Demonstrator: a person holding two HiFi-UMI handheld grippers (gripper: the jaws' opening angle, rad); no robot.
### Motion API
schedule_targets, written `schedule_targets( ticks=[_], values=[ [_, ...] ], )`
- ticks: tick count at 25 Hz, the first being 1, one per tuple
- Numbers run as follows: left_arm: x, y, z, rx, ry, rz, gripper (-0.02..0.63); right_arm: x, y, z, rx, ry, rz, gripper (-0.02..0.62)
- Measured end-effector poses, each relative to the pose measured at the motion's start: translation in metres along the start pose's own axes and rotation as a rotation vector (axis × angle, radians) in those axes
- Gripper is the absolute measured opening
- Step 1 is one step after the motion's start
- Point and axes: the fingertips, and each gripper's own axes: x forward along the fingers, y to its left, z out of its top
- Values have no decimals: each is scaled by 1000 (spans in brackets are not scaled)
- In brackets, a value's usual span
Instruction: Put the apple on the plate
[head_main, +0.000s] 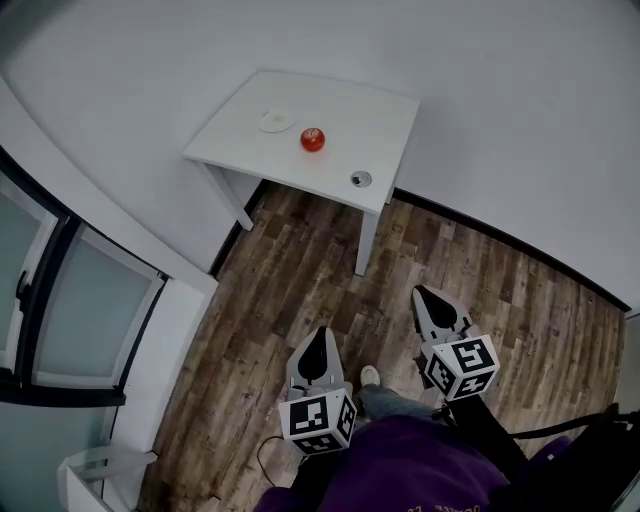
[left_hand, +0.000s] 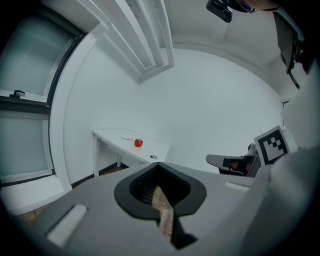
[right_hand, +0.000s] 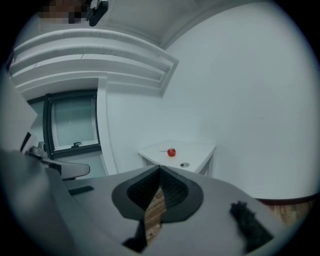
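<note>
- The apple (head_main: 313, 139) sits on the white table (head_main: 385, 120), near the plate (head_main: 275, 121) but not on it.
- The left gripper (head_main: 319, 333) and right gripper (head_main: 420, 294) are closed tight and empty, far from the table.
- The apple looks round, hard and smooth, so it may roll or slip.
- Best to grab its fat middle, gently.

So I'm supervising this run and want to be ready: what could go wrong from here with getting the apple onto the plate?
Both the left gripper and right gripper are shut and short of the table; arriving shut would likely knock the apple.
The apple is round, so a nudge may roll it off the table.
The plate looks small; the apple could roll off.
</note>
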Motion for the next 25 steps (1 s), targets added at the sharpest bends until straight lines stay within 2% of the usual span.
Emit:
schedule_targets(
  ticks=[6,14,20,25],
  values=[
    [38,-9,9,2,-15,21,5,31,-28,8,-6,7,42,11],
    [64,0,19,4,-10,38,5,59,-37,15,7,-1,51,11],
    [103,17,34,12,1,16,5,103,-43,24,16,-1,42,11],
    [146,39,63,30,0,-28,5,151,-47,38,2,11,39,11]
  ],
)
